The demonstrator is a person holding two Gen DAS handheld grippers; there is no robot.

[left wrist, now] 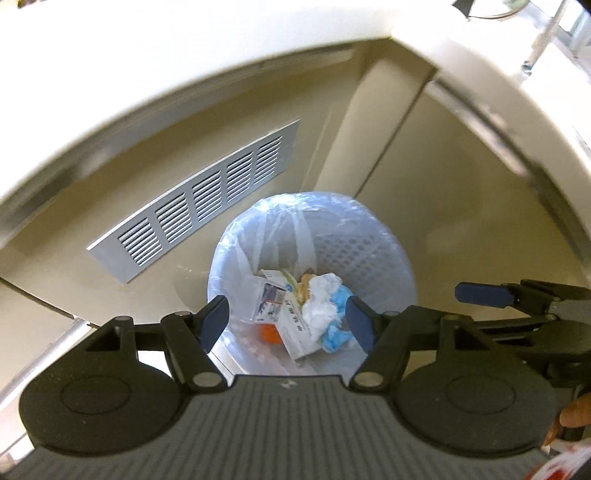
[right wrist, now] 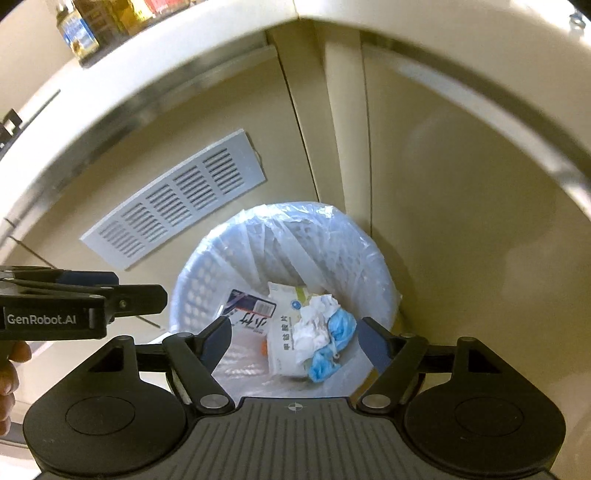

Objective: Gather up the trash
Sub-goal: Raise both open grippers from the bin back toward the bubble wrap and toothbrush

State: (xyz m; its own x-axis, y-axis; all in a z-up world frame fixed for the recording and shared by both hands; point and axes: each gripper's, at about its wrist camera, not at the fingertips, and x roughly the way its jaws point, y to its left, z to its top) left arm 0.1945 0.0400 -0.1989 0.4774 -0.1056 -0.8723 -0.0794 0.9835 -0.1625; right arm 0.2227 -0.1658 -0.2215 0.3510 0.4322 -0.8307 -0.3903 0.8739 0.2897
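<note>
A pale blue perforated waste basket (left wrist: 369,218) (right wrist: 382,266) with a clear plastic liner stands on the floor in a cabinet corner. In it lie a crumpled white tissue (left wrist: 321,299) (right wrist: 317,321), a blue glove (left wrist: 338,334) (right wrist: 332,347), a white printed carton (left wrist: 295,332) (right wrist: 282,336), a barcoded packet (right wrist: 251,304) and something orange (left wrist: 269,334). My left gripper (left wrist: 286,314) hangs above the basket, open and holding nothing. My right gripper (right wrist: 293,332) hangs beside it, also open with nothing between its fingers. Each shows at the edge of the other's view.
A grey vent grille (left wrist: 207,195) (right wrist: 173,206) is set in the cabinet base left of the basket. A cream counter edge (left wrist: 184,74) curves overhead, with jars (right wrist: 77,29) on it. A person's fingers (left wrist: 572,413) (right wrist: 11,369) hold the gripper handles.
</note>
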